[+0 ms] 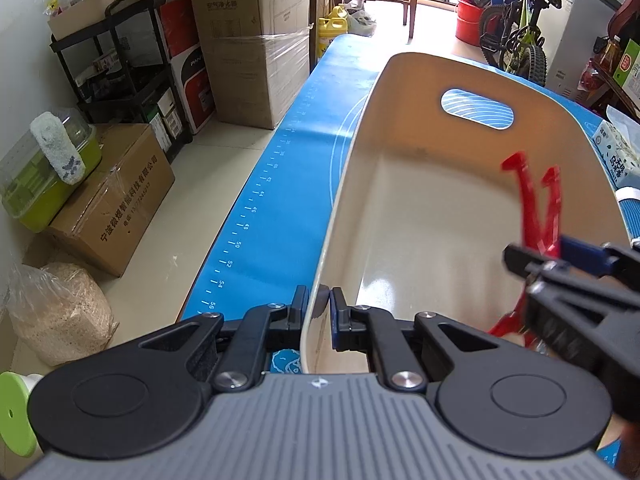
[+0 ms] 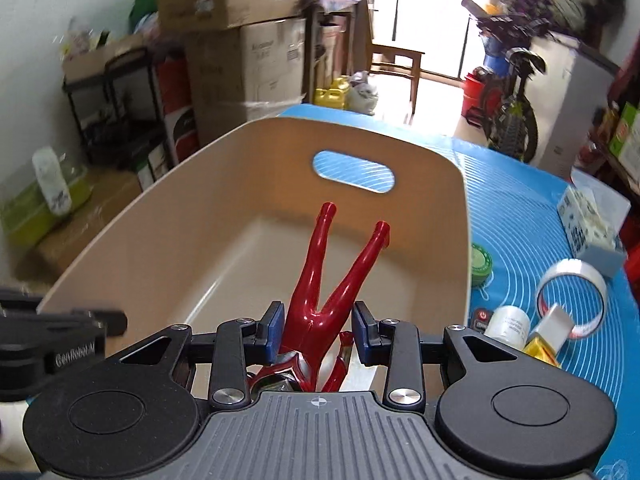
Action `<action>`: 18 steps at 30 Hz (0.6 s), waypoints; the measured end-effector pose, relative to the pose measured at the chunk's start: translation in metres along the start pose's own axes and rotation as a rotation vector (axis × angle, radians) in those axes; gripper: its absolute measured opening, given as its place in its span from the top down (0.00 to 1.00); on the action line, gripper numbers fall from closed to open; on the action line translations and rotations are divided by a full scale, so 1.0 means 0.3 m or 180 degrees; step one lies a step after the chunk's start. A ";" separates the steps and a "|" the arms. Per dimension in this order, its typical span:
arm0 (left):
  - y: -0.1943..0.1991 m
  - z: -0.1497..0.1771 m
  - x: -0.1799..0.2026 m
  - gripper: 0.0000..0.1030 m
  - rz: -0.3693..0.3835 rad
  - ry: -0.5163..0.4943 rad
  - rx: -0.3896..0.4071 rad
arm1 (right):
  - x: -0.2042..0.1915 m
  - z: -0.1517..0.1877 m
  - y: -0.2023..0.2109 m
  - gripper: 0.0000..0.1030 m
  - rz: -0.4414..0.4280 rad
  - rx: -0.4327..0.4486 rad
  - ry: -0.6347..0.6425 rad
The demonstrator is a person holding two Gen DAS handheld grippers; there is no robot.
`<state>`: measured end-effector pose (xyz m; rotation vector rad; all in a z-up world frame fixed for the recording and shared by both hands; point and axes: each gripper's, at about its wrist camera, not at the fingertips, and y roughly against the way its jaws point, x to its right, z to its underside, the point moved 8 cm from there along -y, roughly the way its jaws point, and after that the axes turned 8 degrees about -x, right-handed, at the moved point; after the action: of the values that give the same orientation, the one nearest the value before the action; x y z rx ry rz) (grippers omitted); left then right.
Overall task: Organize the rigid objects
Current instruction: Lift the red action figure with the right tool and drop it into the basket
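Note:
A cream plastic bin (image 1: 352, 184) with a handle slot stands on the blue mat (image 1: 280, 208). My left gripper (image 1: 319, 312) is shut on the bin's near rim. My right gripper (image 2: 318, 330) is over the bin's (image 2: 168, 216) near end, its jaws around the waist of a red and silver toy figure (image 2: 320, 280) whose legs point up and forward. The left pad touches the figure; a small gap shows at the right pad. The figure (image 1: 538, 204) and right gripper (image 1: 536, 258) also show in the left wrist view, above the bin.
On the mat right of the bin lie a green round tin (image 2: 481, 262), a clear tape roll (image 2: 572, 292), a white jar (image 2: 508, 322), a yellow box (image 2: 544, 346) and a tissue pack (image 2: 588, 224). Cardboard boxes (image 1: 248, 40), a black shelf and a bicycle (image 1: 516, 32) stand around the table.

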<state>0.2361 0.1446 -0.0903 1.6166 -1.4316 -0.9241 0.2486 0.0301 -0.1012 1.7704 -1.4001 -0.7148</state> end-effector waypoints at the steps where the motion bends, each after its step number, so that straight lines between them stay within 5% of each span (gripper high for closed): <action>1: 0.001 0.001 -0.001 0.88 0.0003 0.0002 -0.0001 | -0.007 0.003 -0.004 0.58 -0.0014 -0.0053 0.0009; 9: 0.001 -0.001 0.001 0.88 0.0000 -0.0001 0.0006 | 0.001 -0.003 0.010 0.53 -0.0090 -0.0141 -0.0017; 18: 0.000 0.001 0.000 0.88 0.0011 0.0008 0.0008 | 0.106 -0.043 0.138 0.49 -0.0268 0.0199 -0.0389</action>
<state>0.2359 0.1446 -0.0904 1.6160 -1.4340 -0.9183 0.2440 -0.0027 -0.0589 1.8705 -1.4491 -0.8450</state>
